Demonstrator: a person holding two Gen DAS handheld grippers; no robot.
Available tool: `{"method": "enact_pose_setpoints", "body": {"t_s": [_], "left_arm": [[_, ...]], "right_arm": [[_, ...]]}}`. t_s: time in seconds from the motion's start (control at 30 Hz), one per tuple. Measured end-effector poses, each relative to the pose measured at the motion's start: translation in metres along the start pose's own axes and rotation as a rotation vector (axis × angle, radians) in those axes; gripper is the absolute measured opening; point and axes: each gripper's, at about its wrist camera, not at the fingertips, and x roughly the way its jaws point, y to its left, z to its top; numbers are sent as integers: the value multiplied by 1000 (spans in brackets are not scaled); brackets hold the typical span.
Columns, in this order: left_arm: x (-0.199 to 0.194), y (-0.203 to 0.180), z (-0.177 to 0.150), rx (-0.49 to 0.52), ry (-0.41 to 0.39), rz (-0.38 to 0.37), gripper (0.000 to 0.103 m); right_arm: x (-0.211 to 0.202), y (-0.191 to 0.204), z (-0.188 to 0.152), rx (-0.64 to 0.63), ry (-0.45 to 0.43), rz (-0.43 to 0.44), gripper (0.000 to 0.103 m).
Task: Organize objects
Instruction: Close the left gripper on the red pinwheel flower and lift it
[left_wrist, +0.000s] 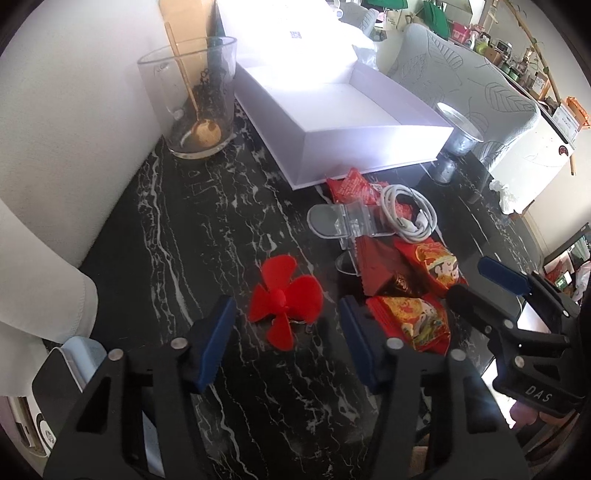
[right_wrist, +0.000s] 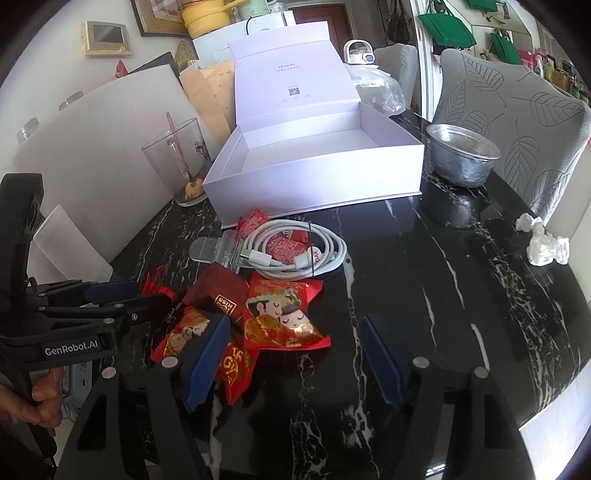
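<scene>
the left gripper (left_wrist: 286, 343), jaws wide and empty, frames the red propeller (left_wrist: 283, 301) lying at its 12 o'clock on the marble table (left_wrist: 177, 229); it looks light, thin-bladed and slippery, so pinch the hub.

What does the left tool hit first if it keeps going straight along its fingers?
Most likely the red propeller: it lies on the black marble table right ahead of the open left tool, between the two fingers' lines. Beyond it is bare table, then the white box. Height above the table is unclear.
</scene>
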Motion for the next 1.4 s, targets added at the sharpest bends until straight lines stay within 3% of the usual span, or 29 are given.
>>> {"method": "enact_pose_setpoints", "body": {"t_s": [0.33, 0.5, 0.7, 0.77, 1.4], "left_arm": [[9, -5, 3, 37, 25, -38, 47], [12, -4, 4, 40, 26, -29, 36], [10, 0, 4, 18, 13, -57, 31], [7, 0, 5, 18, 5, -53, 17], [-2, -1, 1, 13, -11, -68, 12]], "right_arm": [[14, 2, 3, -19, 45, 43, 51], [15, 6, 5, -38, 41, 51, 43], [10, 8, 5, -59, 12, 51, 33], [8, 7, 5, -63, 8, 49, 33], [-17, -3, -5, -37, -22, 41, 32]]}}
